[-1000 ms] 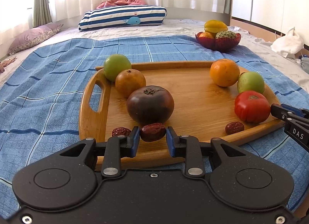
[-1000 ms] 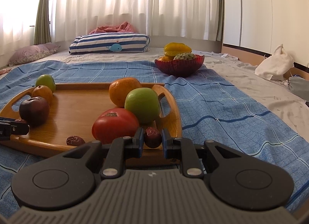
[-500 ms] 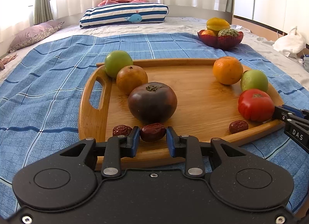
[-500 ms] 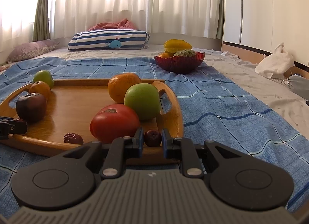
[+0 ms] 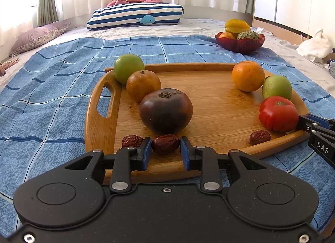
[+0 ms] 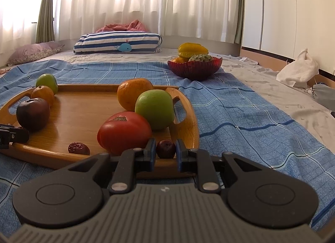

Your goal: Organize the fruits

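Left tongs [image 5: 165,148] clamped on a wrinkled red date [image 5: 165,143] at the near left corner of the tray [image 5: 209,104]; pads touch both sides of it. Right tongs [image 6: 166,153] clamped on a smooth dark date [image 6: 165,148] at the tray's near right corner, just inside the rim. Landmark is the wooden tray, lying on a blue checked blanket [image 5: 52,88] on the bed. Tray's left side, near to far: a second date [image 5: 132,140] just beside the held one, dark tomato [image 5: 165,110] right behind the left tongs, brownish orange [image 5: 143,85] touching it, green fruit [image 5: 129,68] at the far left corner by the handle slot. Tray's right side: loose date [image 5: 259,137] near the front rim, red tomato [image 6: 124,132] just beside the right tongs, green apple [image 6: 155,109] behind it and touching, orange [image 6: 134,93] behind that. Tray's middle is bare wood. Beyond the tray's far right corner, well apart, red bowl [image 6: 194,67] on the blanket edge holding a starfruit, a scaly green fruit and an orange one. Further back, striped whale pillow [image 6: 118,43] and curtains; white bag [image 6: 298,70] off to the tray's far right.
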Demonstrator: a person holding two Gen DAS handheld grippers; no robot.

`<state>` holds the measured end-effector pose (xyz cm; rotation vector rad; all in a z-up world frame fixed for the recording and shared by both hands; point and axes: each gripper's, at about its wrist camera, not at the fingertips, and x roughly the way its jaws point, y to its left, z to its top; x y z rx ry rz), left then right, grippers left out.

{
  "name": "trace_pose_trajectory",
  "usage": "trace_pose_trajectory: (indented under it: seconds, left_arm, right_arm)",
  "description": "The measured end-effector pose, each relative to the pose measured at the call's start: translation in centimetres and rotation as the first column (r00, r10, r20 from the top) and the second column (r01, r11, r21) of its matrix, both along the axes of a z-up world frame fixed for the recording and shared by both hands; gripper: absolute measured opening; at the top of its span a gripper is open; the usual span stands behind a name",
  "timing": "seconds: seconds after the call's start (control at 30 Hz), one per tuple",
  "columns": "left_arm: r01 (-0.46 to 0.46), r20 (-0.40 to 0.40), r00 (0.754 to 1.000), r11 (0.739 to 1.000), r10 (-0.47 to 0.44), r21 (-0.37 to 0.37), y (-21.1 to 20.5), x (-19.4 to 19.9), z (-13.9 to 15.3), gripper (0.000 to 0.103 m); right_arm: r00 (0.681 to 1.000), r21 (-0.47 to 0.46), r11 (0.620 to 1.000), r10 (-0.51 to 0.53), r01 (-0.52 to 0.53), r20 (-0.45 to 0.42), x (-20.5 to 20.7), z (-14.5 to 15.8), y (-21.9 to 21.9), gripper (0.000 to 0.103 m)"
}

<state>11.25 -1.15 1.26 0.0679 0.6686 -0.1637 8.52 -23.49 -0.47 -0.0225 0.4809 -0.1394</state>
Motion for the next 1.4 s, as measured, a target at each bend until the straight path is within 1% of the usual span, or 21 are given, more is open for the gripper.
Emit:
trace_pose_trajectory:
  seconds: [0.07, 0.17, 0.27, 0.3, 0.4, 0.43, 0.53, 0.67, 0.73, 0.8, 0.97, 1.03, 1.13, 1.23, 1.4]
  left_arm:
    - [0.0, 0.0, 1.0, 1.0, 0.0, 0.0, 0.0, 0.0, 0.0, 0.028]
    - [0.0, 0.0, 1.0, 1.0, 0.0, -0.002, 0.0, 0.0, 0.0, 0.029]
    - [-0.006, 0.003, 1.0, 1.0, 0.006, -0.003, 0.2, -0.1, 0.1, 0.037]
    - [-0.007, 0.006, 1.0, 1.0, 0.007, -0.001, 0.2, -0.1, 0.1, 0.039]
    - [-0.007, 0.01, 1.0, 1.0, 0.007, 0.002, 0.3, -0.3, 0.1, 0.041]
    - [-0.008, 0.011, 1.0, 1.0, 0.008, 0.002, 0.3, -0.3, 0.2, 0.045]
    - [-0.009, 0.019, 1.0, 1.0, 0.009, 0.001, 0.2, -0.6, 0.3, 0.052]
    - [-0.008, 0.031, 0.999, 1.0, 0.007, 0.008, 0.2, -1.0, 0.6, 0.058]
    - [-0.01, 0.037, 0.999, 1.0, 0.009, 0.012, 0.2, -1.3, 0.8, 0.064]
    - [-0.009, 0.042, 0.999, 1.0, 0.009, 0.008, 0.2, -1.6, 0.9, 0.068]
    - [-0.006, 0.057, 0.998, 1.0, 0.006, 0.005, 0.2, -2.6, 1.4, 0.071]
    - [-0.004, 0.065, 0.998, 1.0, 0.004, 0.005, 0.1, -3.1, 1.5, 0.077]
    - [0.002, 0.07, 0.998, 1.0, -0.002, 0.005, 0.0, -3.8, 1.7, 0.079]
    - [0.005, 0.071, 0.997, 1.0, -0.005, 0.005, -0.1, -4.7, 1.7, 0.081]
    - [0.007, 0.057, 0.998, 1.0, -0.007, -0.003, -0.1, -5.8, 1.6, 0.082]
  right_arm:
    - [1.0, -0.002, 1.0, 0.001, -0.001, 0.001, 0.0, 0.0, 0.1, 0.027]
    - [1.0, -0.003, 1.0, 0.0, 0.0, 0.003, 0.0, 0.0, 0.1, 0.027]
    - [1.0, -0.003, 1.0, 0.002, -0.002, 0.007, -0.2, 0.0, 0.1, 0.028]
    - [1.0, -0.003, 1.0, 0.002, -0.002, 0.008, -0.2, 0.0, 0.1, 0.032]
    - [1.0, -0.001, 1.0, 0.001, -0.001, 0.009, -0.3, 0.0, 0.1, 0.035]
    - [1.0, 0.0, 1.0, 0.0, 0.0, 0.009, -0.3, 0.0, 0.1, 0.039]
    - [1.0, 0.008, 1.0, -0.007, 0.006, 0.013, -0.4, 0.1, 0.0, 0.048]
    - [1.0, 0.026, 1.0, -0.004, 0.003, 0.022, -0.9, 0.3, -0.2, 0.053]
    - [1.0, 0.023, 1.0, -0.001, 0.0, 0.026, -1.1, 0.4, -0.1, 0.054]
    - [1.0, 0.018, 1.0, 0.002, -0.002, 0.031, -1.4, 0.5, 0.0, 0.057]
    - [0.999, 0.022, 1.0, 0.008, -0.009, 0.053, -2.2, 0.9, 0.3, 0.062]
    - [0.998, 0.023, 1.0, 0.015, -0.017, 0.059, -2.6, 1.1, 0.4, 0.064]
    - [0.998, 0.03, 0.999, 0.027, -0.029, 0.065, -3.3, 1.4, 0.9, 0.068]
    - [0.997, 0.04, 0.998, 0.04, -0.043, 0.065, -4.0, 1.5, 1.4, 0.069]
    - [0.997, 0.037, 0.997, 0.06, -0.062, 0.054, -4.9, 1.2, 2.4, 0.071]
